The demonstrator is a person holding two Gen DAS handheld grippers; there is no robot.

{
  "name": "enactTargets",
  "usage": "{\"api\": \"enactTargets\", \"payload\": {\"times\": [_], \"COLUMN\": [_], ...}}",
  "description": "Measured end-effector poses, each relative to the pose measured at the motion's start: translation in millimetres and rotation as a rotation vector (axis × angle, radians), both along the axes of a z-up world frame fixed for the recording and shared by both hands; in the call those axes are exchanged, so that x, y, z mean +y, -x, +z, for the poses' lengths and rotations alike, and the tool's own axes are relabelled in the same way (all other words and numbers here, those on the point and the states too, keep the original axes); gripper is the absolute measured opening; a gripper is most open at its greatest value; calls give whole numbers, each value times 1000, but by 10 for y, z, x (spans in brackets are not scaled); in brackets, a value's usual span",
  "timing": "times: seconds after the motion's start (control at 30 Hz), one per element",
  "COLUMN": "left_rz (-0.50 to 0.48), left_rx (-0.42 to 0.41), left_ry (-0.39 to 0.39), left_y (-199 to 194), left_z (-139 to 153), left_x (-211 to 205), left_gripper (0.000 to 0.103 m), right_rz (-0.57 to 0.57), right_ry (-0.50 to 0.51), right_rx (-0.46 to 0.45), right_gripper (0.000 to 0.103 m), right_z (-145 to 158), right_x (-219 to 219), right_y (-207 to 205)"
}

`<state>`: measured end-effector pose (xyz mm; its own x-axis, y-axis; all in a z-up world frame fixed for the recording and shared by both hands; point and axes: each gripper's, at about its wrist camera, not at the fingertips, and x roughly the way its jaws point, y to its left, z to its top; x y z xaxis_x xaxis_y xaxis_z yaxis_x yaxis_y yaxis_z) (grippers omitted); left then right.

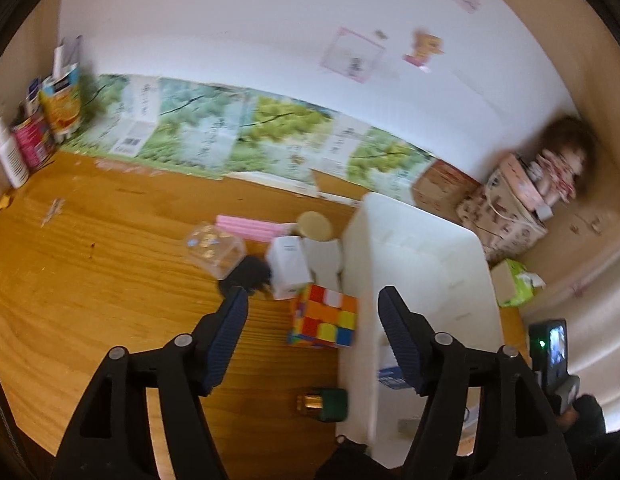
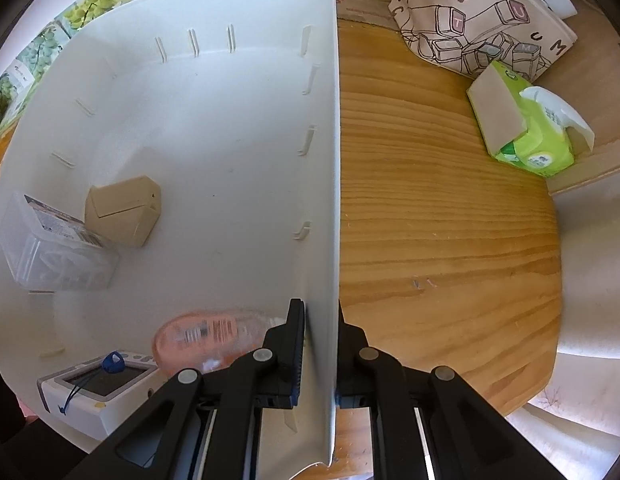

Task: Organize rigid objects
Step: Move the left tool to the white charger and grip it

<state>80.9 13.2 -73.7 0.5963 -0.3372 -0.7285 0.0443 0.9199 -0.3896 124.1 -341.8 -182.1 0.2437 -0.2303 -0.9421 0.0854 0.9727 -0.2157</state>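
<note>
The left tongs (image 1: pixel 312 300) are wide open and hold nothing; they hang above the wooden tabletop (image 1: pixel 90 272), w/ the colour cube (image 1: pixel 324 316) lying between the two fingers, not touching them. The picture is blurred here.

Beyond the cube, at approx. 11 o'clock from it, stands a small white box (image 1: pixel 288 266), and just beside it a white jar w/ a tan lid (image 1: pixel 316 226). At 10 o'clock from the box are a black object (image 1: pixel 248 274) (too blurred to name), a clear plastic container (image 1: pixel 214 250) and a pink flat thing (image 1: pixel 246 228). A small green and gold item (image 1: pixel 324 402) lies near the bin, at 6 o'clock from the cube.

The white bin (image 1: pixel 414 248) is at 3 o'clock from the cube, very near it. The right tongs (image 2: pixel 320 316) are narrow and clamp the right wall of this bin (image 2: pixel 322 160), one finger inside and one outside.

Inside the bin: a beige box (image 2: pixel 124 210), a clear case (image 2: pixel 56 254), a pink transparent item (image 2: pixel 202 334) and a white device w/ a blue cord (image 2: pixel 98 384).

On the tabletop at 2 o'clock from the right tongs lies a green tissue pack (image 2: pixel 528 136), and behind it a printed cloth bag (image 2: pixel 478 20).
</note>
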Motion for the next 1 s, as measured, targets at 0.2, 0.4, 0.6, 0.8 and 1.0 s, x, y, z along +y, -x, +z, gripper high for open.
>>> {"api": "enactTargets", "payload": {"times": [0.2,0.4,0.6,0.8,1.0], "left_rz": [32,34,29,23,35], "left_rx": [77,164,233,290,317], "left_ry": [9,32,40,16,15], "left_y": [-142,-315,-481,-690,-848], "left_z": [-140,-281,-411,-554,-673], "left_x": [152,131,18,-102,-211], "left_gripper": [71,71,71,71,71], "right_rz": [-15,-27,-43,-43,-40], "right_ry": [6,8,4,5,9], "right_rx": [3,10,9,16,31], "right_gripper": [13,14,14,14,14], "right_z": [-7,-9,-13,-18,-28], "right_x": [10,-2,-32,-44,-41], "right_y": [-1,-9,-8,-23,-48]}}
